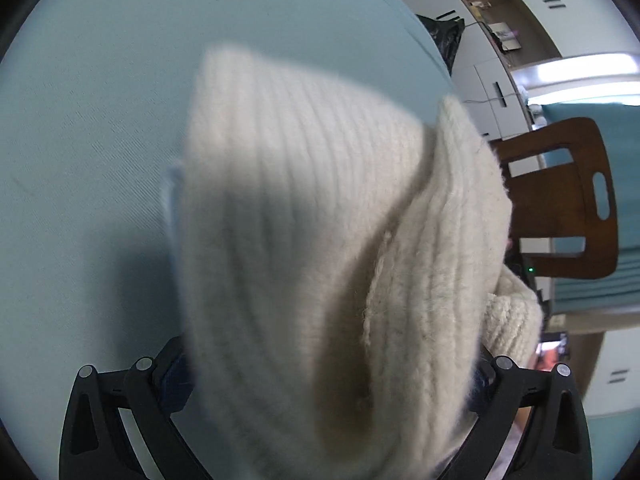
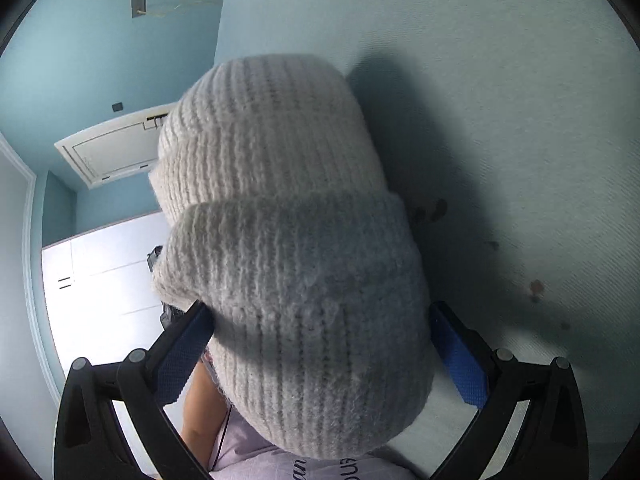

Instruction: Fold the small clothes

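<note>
My left hand-held gripper and right hand-held gripper each stand wide, the cream ribbed knit beanie draped between their fingers above the pale blue tabletop. To fold well, I should lower it flat first, cuff aligned.

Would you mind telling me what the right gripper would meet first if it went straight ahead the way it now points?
Most likely the cream knit hat: it fills the space between the right gripper's fingers and extends ahead of them. Beyond it lies the pale blue table surface, though depth is hard to judge.
</note>
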A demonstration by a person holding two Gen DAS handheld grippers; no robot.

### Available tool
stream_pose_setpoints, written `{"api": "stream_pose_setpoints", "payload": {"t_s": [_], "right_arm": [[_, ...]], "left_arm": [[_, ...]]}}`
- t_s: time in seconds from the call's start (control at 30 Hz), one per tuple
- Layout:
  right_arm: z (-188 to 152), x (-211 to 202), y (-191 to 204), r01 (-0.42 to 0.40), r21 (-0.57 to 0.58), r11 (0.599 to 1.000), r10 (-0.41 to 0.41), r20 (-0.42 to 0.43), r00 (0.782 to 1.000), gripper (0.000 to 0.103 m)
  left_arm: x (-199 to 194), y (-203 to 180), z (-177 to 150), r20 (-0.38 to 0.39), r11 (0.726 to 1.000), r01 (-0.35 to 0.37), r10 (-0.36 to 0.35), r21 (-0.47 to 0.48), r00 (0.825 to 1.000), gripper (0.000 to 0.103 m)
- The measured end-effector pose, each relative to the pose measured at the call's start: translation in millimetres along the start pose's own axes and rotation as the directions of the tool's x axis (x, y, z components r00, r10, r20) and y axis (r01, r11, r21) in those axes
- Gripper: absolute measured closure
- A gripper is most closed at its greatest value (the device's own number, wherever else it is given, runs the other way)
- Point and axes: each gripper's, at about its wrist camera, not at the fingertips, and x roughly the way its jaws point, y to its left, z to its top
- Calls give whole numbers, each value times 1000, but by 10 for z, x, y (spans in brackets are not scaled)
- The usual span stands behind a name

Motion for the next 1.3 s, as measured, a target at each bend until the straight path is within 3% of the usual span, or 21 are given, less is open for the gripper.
{"api": "stream_pose_setpoints", "payload": {"t_s": [0.1, 0.2, 0.27, 0.47, 0.6, 0.77, 0.87, 0.97, 1.03, 1.1, 1.17, 1.2, 1.23, 1.27, 1.3], "right_arm": [[24, 142, 70, 0, -19, 1000, 0, 7, 1000, 1], [0, 244, -2, -53, 1, 999, 53, 41, 998, 0], [-8, 250, -15, -75, 12, 997, 75, 53, 996, 1], [-82, 252, 391, 43, -112, 993, -39, 41, 998, 1], [-60, 317, 872, 128, -256, 958, -120, 47, 992, 1], [190, 220, 1415, 161, -339, 927, -118, 145, 982, 1], [454, 188, 1616, 192, -351, 916, -117, 223, 968, 1], [711, 229, 1673, 212, -330, 920, -119, 279, 953, 1], [863, 299, 1587, 255, -298, 920, -165, 296, 941, 1], [848, 470, 1434, 313, -241, 919, -239, 292, 926, 0], [749, 433, 1419, 299, -269, 915, -216, 299, 929, 0], [714, 409, 1425, 304, -276, 912, -223, 289, 931, 0], [706, 371, 1411, 309, -259, 915, -240, 265, 934, 0], [694, 321, 1412, 327, -234, 916, -270, 248, 931, 0], [664, 237, 1446, 360, -221, 906, -305, 248, 919, 0]], "left_arm": [[148, 39, -26, -3, 999, 31, -31, -28, 1000, 0], [161, 13, -12, 8, 1000, 9, -9, -26, 1000, 0], [102, -73, -25, 21, 1000, -8, 8, 14, 1000, 9], [-104, -238, -2, 54, 996, -38, 34, 81, 998, 25], [-314, -514, 160, 125, 990, -56, 39, 131, 991, 31], [-544, -592, 527, 203, 986, -123, 99, 113, 974, 31], [-530, -448, 783, 243, 994, -99, 85, 45, 966, 31], [-302, -116, 914, 227, 997, -73, 76, -22, 971, 28], [-62, 100, 936, 187, 992, -79, 95, -95, 978, 0], [-14, 51, 860, 214, 994, -63, 82, -92, 973, 0], [-106, -114, 777, 228, 987, -155, 161, -44, 960, 0], [-182, -215, 727, 243, 973, -230, 226, -15, 943, 0], [-278, -339, 663, 269, 948, -318, 302, 14, 914, 0], [-361, -483, 606, 298, 911, -410, 382, 37, 875, 0], [-479, -632, 523, 337, 854, -517, 470, 60, 816, 0]]}}
